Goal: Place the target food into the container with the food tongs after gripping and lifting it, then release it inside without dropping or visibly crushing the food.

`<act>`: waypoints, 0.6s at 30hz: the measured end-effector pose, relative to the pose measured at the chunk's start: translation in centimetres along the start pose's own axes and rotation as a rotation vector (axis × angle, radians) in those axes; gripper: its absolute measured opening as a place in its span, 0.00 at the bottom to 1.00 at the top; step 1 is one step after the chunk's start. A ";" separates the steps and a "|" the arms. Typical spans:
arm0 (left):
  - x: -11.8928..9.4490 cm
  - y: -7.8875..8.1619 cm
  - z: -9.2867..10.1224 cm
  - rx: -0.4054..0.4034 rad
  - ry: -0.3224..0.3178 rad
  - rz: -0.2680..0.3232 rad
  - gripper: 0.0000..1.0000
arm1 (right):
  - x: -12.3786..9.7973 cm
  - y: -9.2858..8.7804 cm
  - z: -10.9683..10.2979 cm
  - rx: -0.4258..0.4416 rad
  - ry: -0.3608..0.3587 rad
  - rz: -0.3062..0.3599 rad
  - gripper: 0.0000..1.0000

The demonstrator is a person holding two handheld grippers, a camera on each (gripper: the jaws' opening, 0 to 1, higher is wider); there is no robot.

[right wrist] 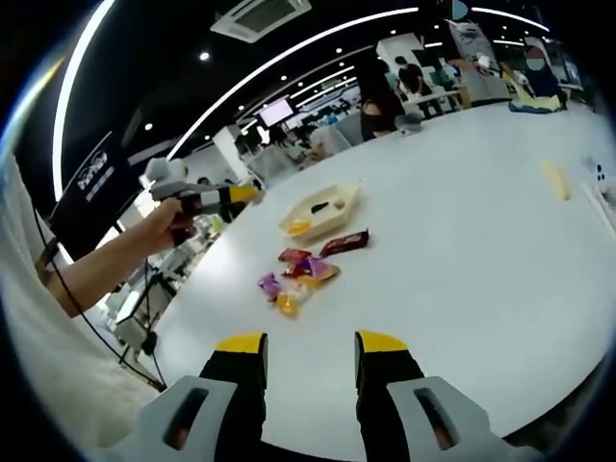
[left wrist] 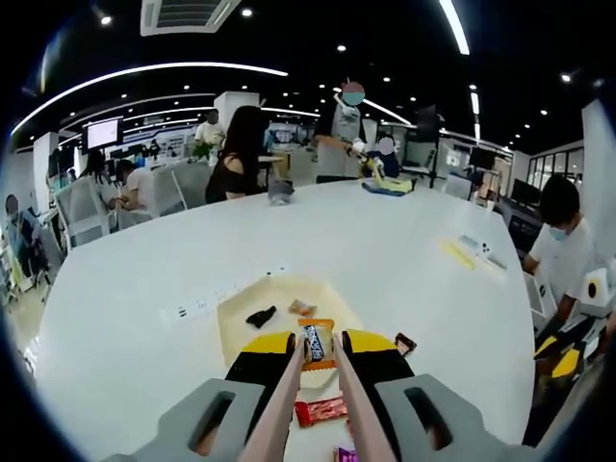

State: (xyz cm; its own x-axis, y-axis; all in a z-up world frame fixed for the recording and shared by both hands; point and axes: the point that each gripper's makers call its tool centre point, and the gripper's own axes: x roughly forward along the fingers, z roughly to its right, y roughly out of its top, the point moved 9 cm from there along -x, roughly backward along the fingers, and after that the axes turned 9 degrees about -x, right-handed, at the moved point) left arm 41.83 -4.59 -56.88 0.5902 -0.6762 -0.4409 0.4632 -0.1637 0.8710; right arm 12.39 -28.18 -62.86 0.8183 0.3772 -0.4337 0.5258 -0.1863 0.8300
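Here the tongs [left wrist: 318,404] pinch a snack packet [left wrist: 316,343] above the tray [left wrist: 234,322]; right fingers [right wrist: 241,358] parted.

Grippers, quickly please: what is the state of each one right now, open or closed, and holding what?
Left gripper: closed on the food tongs, whose tips grip a snack packet above the yellow tray.
Right gripper: open, holding nothing.

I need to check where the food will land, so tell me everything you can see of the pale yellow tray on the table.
The tray is a shallow, pale yellow rectangular dish with a low raised rim, plastic by its look. It lies flat on the white table, open at the top. Inside lie a dark piece and a small orange-brown piece. In the right gripper view it sits beyond the loose wrapped snacks, apart from them.
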 end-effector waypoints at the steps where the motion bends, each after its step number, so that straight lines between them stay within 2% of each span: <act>1: 0.1 0.0 0.0 0.000 -0.001 -0.001 0.17 | 0.0 0.0 -0.1 -0.003 0.002 0.000 0.36; 18: 2.9 0.1 -0.3 0.023 0.007 -0.017 0.17 | -0.1 -0.5 0.4 0.011 0.008 -0.021 0.36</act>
State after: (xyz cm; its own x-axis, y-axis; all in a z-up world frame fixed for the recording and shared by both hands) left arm 43.83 -6.39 -58.12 0.5873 -0.6678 -0.4573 0.4577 -0.1920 0.8682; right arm 12.18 -28.44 -63.35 0.8051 0.3885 -0.4482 0.5455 -0.1884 0.8166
